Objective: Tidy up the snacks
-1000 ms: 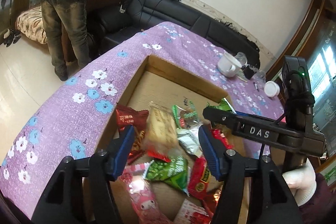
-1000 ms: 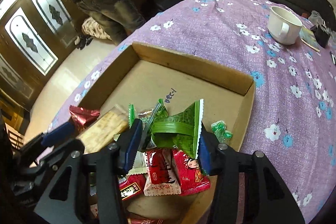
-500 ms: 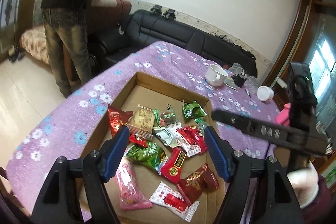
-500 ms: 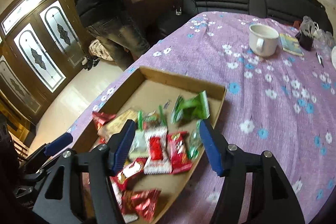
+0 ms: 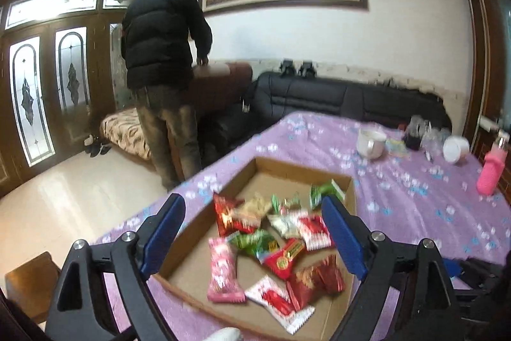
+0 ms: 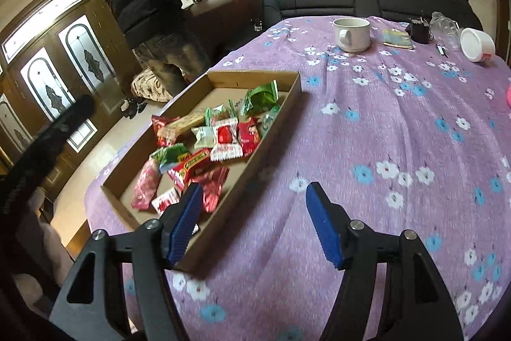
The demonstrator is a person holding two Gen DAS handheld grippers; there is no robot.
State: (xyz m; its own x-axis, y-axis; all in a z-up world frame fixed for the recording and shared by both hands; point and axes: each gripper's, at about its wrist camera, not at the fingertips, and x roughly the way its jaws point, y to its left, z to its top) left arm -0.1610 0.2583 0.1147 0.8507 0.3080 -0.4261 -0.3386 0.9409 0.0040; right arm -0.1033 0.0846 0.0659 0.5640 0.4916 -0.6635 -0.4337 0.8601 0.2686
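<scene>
Progress: I judge the task nearly finished or finished; all the snack packets that I can see lie inside the cardboard box, and none shows on the purple cloth outside it.
What is left: perhaps nothing; if sorting by kind is wanted, it is not done, because the packets lie mixed in one heap.
Place of the snacks: in the left wrist view, lower centre of the frame; in the right wrist view, centre left. They fill the near half of the box, and the far end is bare cardboard.
Look of the snacks: small sealed packets, mostly red and green, some white with red print; one pink packet lies at the near left of the heap, and a green packet lies a little apart toward the far end.
Look of the box: shallow, brown, open on top, low walls.
Left gripper: jaws wide and opening, nothing between the blue pads; it hangs above the box.
Right gripper: jaws about half wide and opening, empty; it is over the cloth at the near right edge of the box.
Other things: a white mug in the upper part of the frame, well apart from the box.
</scene>
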